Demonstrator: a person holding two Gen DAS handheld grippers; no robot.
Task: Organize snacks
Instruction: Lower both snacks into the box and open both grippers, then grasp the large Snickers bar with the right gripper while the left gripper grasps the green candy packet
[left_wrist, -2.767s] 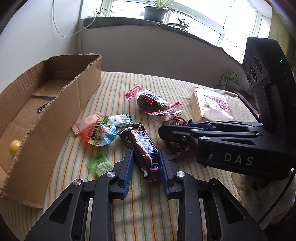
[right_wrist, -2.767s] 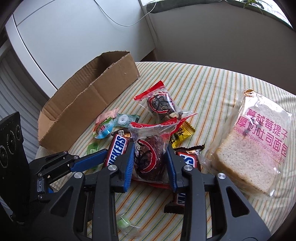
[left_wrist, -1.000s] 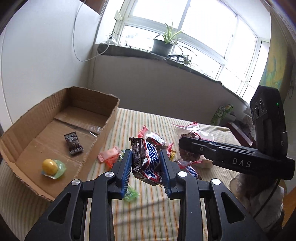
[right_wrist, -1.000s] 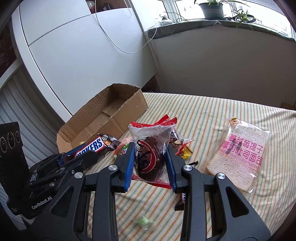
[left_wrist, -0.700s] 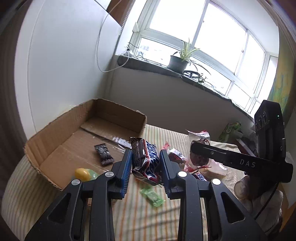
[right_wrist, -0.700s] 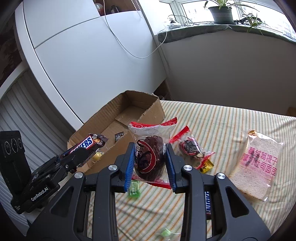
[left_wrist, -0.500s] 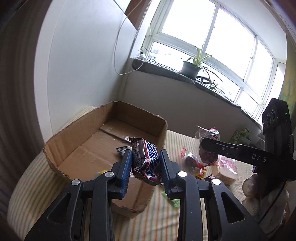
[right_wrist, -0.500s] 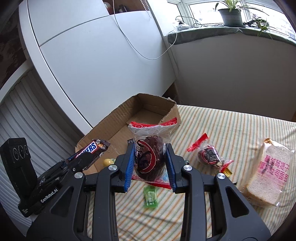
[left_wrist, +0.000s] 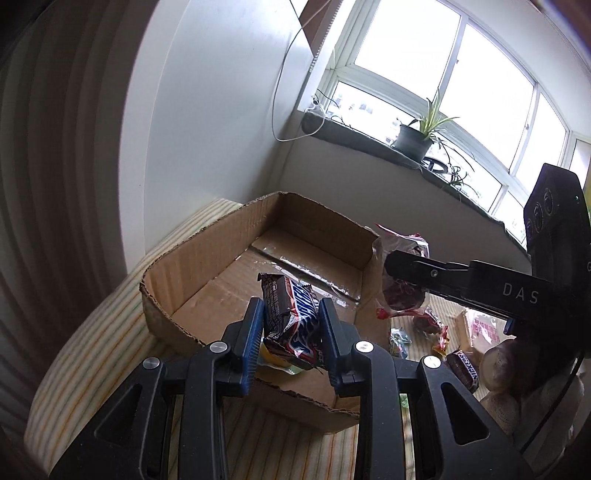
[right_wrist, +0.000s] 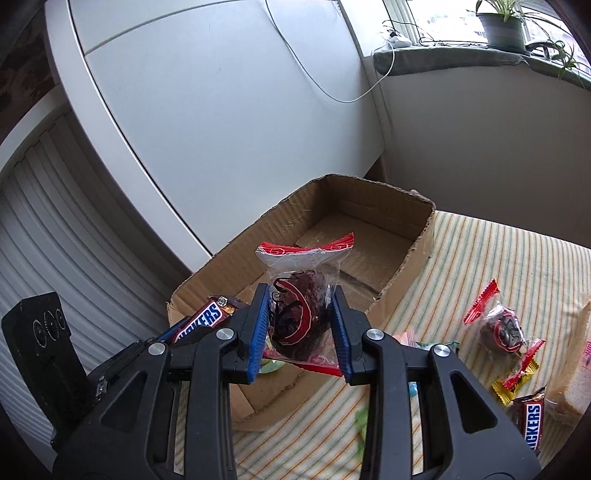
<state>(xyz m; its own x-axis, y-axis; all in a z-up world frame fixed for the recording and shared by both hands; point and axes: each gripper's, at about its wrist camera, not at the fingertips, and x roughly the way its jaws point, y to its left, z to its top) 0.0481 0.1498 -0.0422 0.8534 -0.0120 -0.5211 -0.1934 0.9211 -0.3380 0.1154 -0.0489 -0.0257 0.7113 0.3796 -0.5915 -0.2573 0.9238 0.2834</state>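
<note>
The left gripper (left_wrist: 291, 326) clamps a brown Snickers bar (left_wrist: 291, 321) above the open brown cardboard box (left_wrist: 184, 280). The right gripper (right_wrist: 300, 328) grips a clear red-edged packet of dark cake (right_wrist: 301, 314) over the box's near wall.

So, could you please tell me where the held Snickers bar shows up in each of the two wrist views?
Left wrist view: the Snickers bar sits lower centre, clamped in the left gripper.
Right wrist view: the same bar appears lower left, sticking out of the left gripper.
Shared landmark: the cardboard box behind it.
</note>
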